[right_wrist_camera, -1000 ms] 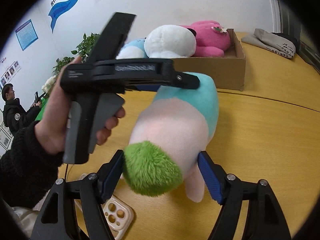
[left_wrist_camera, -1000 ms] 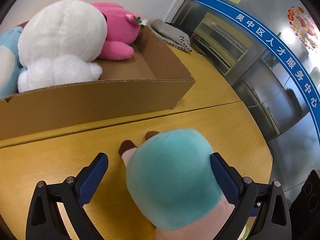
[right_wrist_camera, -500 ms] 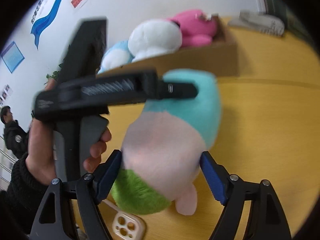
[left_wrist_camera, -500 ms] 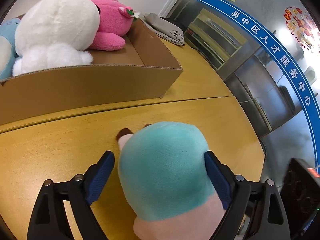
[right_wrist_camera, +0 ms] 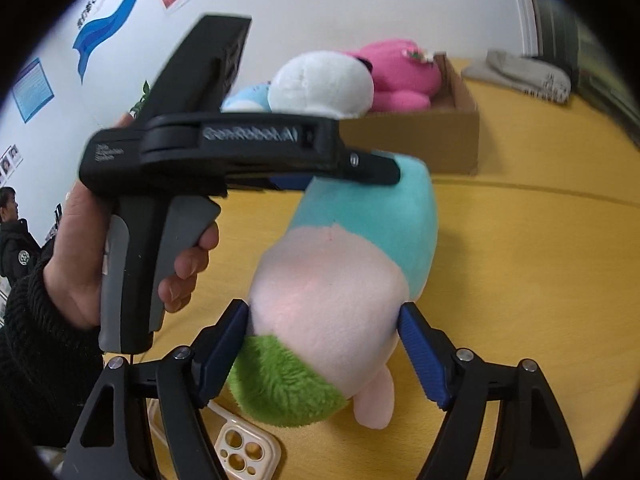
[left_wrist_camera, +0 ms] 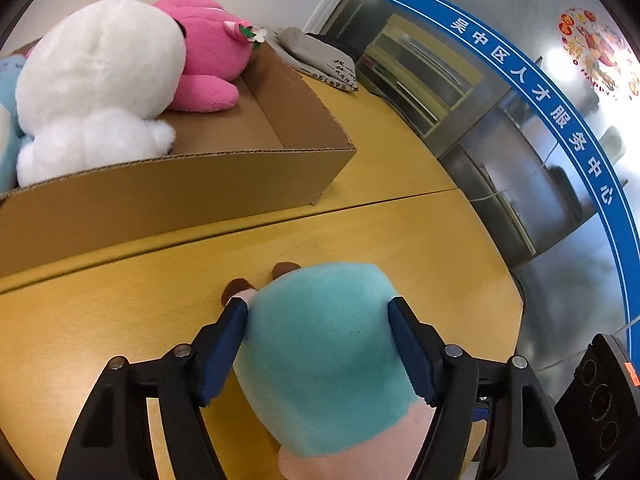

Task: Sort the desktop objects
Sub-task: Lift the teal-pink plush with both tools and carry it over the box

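A plush doll with a teal body, pink head and green hair (left_wrist_camera: 324, 356) (right_wrist_camera: 340, 280) lies on the yellow table (left_wrist_camera: 100, 320). My left gripper (left_wrist_camera: 318, 344) is shut on its teal part, both blue pads pressing its sides. My right gripper (right_wrist_camera: 324, 344) is shut on its pink head end, pads touching both sides. The left gripper (right_wrist_camera: 248, 160) also shows in the right wrist view, held by a hand. A cardboard box (left_wrist_camera: 192, 184) (right_wrist_camera: 436, 136) behind holds a white plush (left_wrist_camera: 96, 80), a pink plush (left_wrist_camera: 208, 64) and a light blue plush (right_wrist_camera: 244, 98).
A beige phone case (right_wrist_camera: 244, 452) lies on the table under the right gripper. A folded grey cloth (left_wrist_camera: 320, 56) (right_wrist_camera: 520, 74) lies beyond the box. The table's curved right edge (left_wrist_camera: 516, 292) borders a glass wall. A person (right_wrist_camera: 16, 240) stands far left.
Both grippers have closed onto the doll: the left pads went from wide apart to pressing the teal body, and the right pads closed on the pink head end.
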The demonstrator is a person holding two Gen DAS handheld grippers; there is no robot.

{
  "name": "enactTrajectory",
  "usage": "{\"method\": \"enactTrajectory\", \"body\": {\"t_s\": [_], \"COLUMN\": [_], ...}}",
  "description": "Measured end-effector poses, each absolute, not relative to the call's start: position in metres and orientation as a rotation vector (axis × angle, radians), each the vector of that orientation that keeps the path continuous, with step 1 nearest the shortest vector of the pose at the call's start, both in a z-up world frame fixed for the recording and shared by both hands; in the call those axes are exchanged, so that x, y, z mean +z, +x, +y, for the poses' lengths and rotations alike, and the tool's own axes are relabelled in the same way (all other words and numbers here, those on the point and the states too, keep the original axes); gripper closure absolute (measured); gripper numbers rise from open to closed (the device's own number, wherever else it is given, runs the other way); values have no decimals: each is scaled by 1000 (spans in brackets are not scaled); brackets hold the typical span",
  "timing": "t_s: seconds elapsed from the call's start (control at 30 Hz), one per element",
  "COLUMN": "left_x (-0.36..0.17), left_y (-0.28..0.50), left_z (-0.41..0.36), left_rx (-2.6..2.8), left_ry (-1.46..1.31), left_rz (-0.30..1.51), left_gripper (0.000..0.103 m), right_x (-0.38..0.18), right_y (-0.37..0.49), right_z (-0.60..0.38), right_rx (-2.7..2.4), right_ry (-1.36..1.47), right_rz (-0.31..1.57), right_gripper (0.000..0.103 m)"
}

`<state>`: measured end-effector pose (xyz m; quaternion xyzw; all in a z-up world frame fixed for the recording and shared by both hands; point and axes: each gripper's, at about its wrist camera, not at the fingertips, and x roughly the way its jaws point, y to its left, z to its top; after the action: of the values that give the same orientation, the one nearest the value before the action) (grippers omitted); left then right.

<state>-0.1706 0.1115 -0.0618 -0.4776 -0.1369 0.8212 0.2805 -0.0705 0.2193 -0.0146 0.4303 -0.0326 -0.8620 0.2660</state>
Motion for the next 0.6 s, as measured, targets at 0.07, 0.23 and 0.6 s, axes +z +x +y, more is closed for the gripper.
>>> {"method": "enactTrajectory", "body": {"t_s": [0.07, 0.23, 0.6], "left_x": [-60, -54, -49], "left_y": [-166, -157, -151], "left_z": [112, 111, 108], "left_rx": [2207, 2255, 2230], "left_ry": [-1276, -1250, -1243], "left_rz": [-355, -314, -320], "left_gripper": [28, 29, 35], "right_x": [-16, -18, -23], "right_y": [-74, -74, -71], "right_z": [217, 214, 219], "right_rx": [-2310, -2289, -2258], "right_ry": [1200, 1193, 1261], "right_rz": [-87, -67, -123], "right_gripper": [26, 34, 33]}}
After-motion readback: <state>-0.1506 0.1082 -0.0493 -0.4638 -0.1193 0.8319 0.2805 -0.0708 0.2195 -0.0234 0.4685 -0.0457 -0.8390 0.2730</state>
